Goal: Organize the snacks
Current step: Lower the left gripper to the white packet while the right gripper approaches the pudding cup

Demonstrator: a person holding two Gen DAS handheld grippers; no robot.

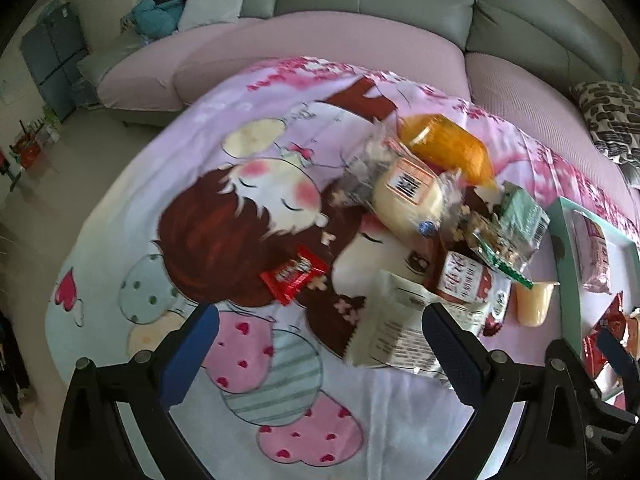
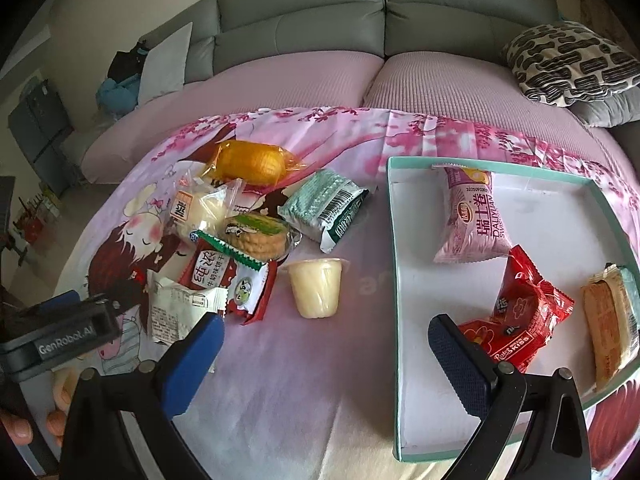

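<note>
Loose snacks lie piled on the cartoon-print cloth: an orange packet (image 2: 250,162), a wrapped bun (image 2: 204,208), a green packet (image 2: 324,204), a cookie pack (image 2: 256,234), a red-and-white biscuit pack (image 2: 224,280), a white packet (image 1: 400,328) and a jelly cup (image 2: 316,288). A small red candy (image 1: 294,274) lies apart to the left. My left gripper (image 1: 320,344) is open, hovering just short of the white packet. My right gripper (image 2: 328,356) is open over bare cloth, its right finger over the teal-rimmed tray (image 2: 394,280). The tray holds a pink roll packet (image 2: 474,216), a red packet (image 2: 516,320) and a wafer pack (image 2: 612,320).
A grey sofa with a pink seat cover (image 2: 304,80) runs behind the cloth-covered surface, with a patterned cushion (image 2: 568,60) on its right end. Floor and a dark cabinet (image 1: 52,56) lie off to the left. A hand (image 2: 24,424) shows at the lower left.
</note>
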